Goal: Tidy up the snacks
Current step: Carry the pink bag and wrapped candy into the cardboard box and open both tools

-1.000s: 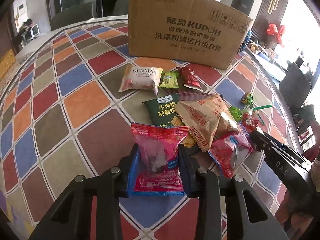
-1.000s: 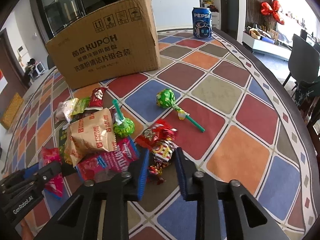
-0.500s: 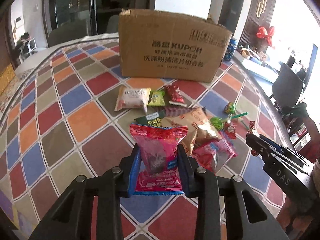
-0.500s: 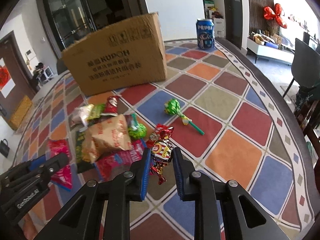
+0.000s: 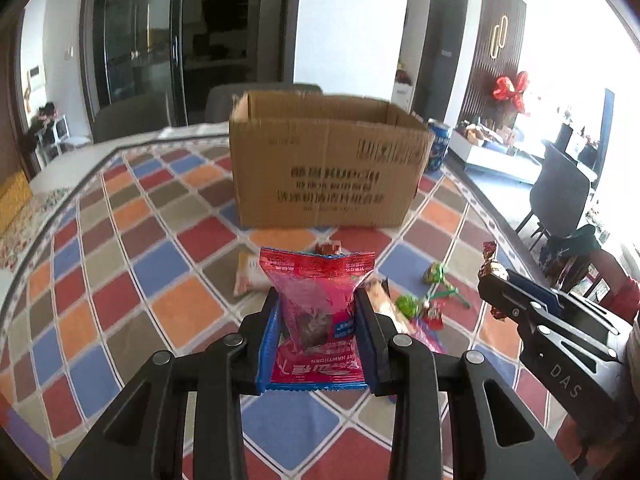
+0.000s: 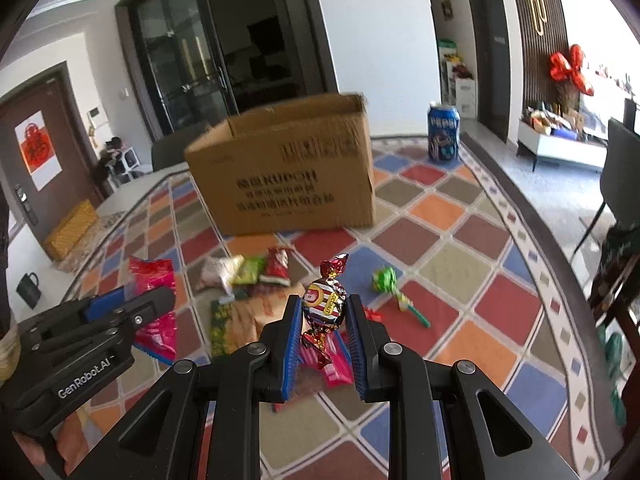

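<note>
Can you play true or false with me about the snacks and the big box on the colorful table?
1. The left gripper holds a red snack bag. True.
2. The right gripper is empty. False: it is shut on a wrapped candy.
3. The cardboard box is open at the top. True.
4. The soda can lies on its side among the snacks. False: it stands upright beside the box, away from the pile.
5. A green lollipop lies on the table. True.
6. All the snacks are already in the box. False: several packets still lie on the table in front of it.
</note>
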The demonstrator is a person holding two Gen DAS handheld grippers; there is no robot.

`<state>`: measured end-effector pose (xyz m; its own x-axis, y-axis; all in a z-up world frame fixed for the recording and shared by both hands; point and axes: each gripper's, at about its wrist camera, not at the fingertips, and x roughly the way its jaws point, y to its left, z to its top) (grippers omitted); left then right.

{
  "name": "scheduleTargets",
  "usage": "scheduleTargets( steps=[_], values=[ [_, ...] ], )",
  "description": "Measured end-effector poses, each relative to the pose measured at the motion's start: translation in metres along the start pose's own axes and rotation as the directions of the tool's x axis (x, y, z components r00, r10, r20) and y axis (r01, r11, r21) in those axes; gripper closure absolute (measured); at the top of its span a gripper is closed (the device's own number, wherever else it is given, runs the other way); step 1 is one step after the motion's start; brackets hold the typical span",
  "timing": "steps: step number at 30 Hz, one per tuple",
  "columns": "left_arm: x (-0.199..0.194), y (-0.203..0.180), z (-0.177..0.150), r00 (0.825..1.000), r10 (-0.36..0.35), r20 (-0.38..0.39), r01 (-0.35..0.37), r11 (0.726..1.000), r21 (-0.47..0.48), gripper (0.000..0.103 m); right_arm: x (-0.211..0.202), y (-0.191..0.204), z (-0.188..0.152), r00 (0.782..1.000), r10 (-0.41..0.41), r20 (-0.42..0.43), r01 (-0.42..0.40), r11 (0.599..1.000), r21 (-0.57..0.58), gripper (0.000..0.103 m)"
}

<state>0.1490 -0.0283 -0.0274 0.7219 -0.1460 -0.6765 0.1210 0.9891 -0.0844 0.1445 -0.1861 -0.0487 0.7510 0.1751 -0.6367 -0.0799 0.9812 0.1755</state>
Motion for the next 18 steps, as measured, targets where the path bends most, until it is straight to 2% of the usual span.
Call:
scheduleTargets(
  steps=[8,18],
  values=[
    [-0.005,0.007,0.03,0.998,-0.017,0.056,0.016,1.0,0.016,0.069,-0.008,0.012,0.034,0.998,0.012,0.066,-0.008,0.998,-0.062,0.08],
    [-0.005,0.015,0.082,0.99,-0.006,0.141,0.001,0.999,0.037,0.069,-0.006,0.027,0.086,0.987,0.033,0.155,-0.015,0.993,-0.115,0.08]
  ],
)
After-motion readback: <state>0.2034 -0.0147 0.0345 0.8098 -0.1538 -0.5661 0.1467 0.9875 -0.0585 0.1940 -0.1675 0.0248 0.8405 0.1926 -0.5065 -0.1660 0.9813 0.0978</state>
